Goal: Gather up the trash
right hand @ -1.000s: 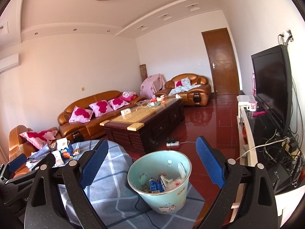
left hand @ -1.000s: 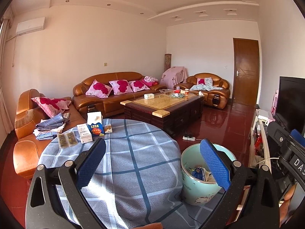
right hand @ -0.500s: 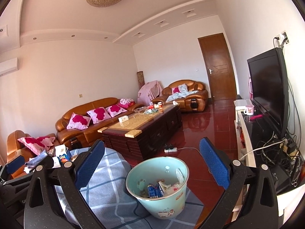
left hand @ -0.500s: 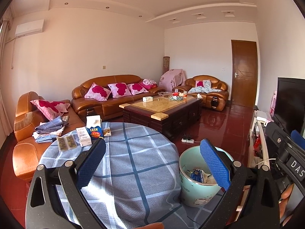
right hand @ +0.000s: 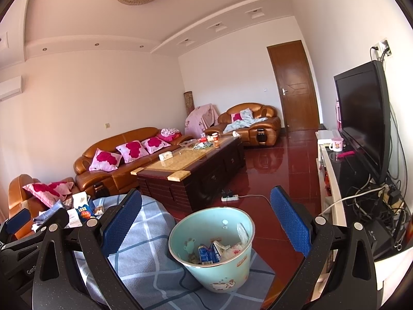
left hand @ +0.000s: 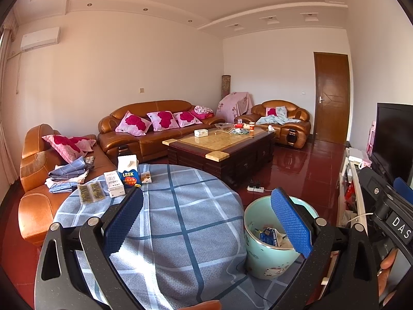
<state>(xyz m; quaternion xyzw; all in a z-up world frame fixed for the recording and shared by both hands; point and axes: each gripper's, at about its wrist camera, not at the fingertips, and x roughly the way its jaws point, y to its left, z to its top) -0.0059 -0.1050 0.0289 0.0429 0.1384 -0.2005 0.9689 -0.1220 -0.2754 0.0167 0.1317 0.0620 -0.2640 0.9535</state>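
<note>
A pale teal trash bin [left hand: 260, 258] stands at the right edge of the round table [left hand: 185, 253] with its blue checked cloth. It holds a blue carton [right hand: 205, 254] and crumpled wrappers. At the table's far left edge lie a blue "LOOK" carton [left hand: 130, 178], a white box [left hand: 114, 183], two dark packets [left hand: 91, 192] and a small box [left hand: 145, 177]. My left gripper [left hand: 206, 222] is open over the cloth, empty. Over the bin [right hand: 222, 271], my right gripper [right hand: 206, 222] is also open and empty.
A dark wooden coffee table [left hand: 224, 142] stands beyond the round table. Orange leather sofas [left hand: 155, 129] with pink cushions line the far walls. A TV [right hand: 361, 118] on a low stand with tangled cables runs along the right. A power strip [right hand: 229, 197] lies on the red floor.
Both views have drifted slightly, and the right one has tilted up so more ceiling shows. Both grippers stay open and empty. The objects have not moved.
</note>
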